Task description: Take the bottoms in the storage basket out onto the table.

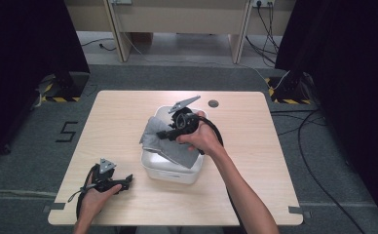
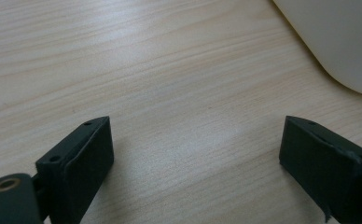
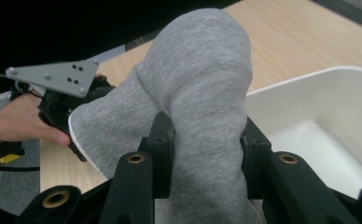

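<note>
Your right claw (image 3: 201, 154) has its two black jaws closed partway onto a grey sock (image 3: 202, 88), the pads pressing into the knit from both sides so the fabric bunches between them. The sock is a soft, ribbed light grey; in the right gripper view its rounded end rises above the jaws, and a white inner edge shows along its lower left hem. From the high view the sock (image 1: 165, 141) hangs in loose folds under the claw (image 1: 170, 132), draped over the white bin (image 1: 170, 170), which sits near the middle of the desk (image 1: 255, 161); whether its lower end still touches the bin's rim is hard to tell from here. Your right hand (image 1: 201, 139) grips the tool from behind, forearm reaching in from the lower right, with the claw pointing left and slightly down across the bin. Your left claw (image 2: 195, 154) stands wide open with nothing between the jaws, just above the bare wood, a corner of the bin (image 2: 337, 42) at the upper right of its view. Your left hand (image 1: 95, 195) rests near the front left edge of the desk, well apart from the bin.
</note>
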Action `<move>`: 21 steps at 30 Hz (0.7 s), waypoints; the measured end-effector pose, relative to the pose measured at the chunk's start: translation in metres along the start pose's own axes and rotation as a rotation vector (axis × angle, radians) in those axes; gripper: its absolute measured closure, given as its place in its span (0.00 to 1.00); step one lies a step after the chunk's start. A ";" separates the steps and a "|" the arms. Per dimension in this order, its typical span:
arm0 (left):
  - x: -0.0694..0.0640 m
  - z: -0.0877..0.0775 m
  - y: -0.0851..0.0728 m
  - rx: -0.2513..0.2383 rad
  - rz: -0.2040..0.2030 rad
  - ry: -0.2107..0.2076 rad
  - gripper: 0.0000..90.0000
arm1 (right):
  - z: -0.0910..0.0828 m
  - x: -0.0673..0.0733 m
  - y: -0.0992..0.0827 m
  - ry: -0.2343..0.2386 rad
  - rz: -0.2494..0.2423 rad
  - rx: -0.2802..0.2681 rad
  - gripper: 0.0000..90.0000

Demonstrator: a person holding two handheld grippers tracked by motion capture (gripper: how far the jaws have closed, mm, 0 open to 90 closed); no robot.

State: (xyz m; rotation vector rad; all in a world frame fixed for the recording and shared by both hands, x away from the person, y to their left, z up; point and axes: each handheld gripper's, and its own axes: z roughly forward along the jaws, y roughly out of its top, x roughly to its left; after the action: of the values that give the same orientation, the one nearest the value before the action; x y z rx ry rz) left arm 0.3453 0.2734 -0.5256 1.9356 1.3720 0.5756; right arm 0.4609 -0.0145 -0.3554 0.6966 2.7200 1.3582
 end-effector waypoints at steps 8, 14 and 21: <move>0.000 0.000 0.000 0.000 0.000 0.000 0.10 | -0.023 0.004 0.013 -0.018 -0.018 -0.054 0.73; 0.000 0.000 0.000 0.000 0.000 0.000 0.10 | -0.050 0.003 0.021 -0.046 -0.023 -0.105 0.73; 0.000 0.000 0.000 0.002 0.002 0.000 0.10 | -0.083 -0.001 0.024 -0.108 -0.026 -0.130 0.73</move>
State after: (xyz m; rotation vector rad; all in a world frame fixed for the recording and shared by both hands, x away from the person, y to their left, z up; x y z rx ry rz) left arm 0.3453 0.2735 -0.5255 1.9385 1.3712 0.5759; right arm 0.4532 -0.0652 -0.2857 0.6996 2.5232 1.4324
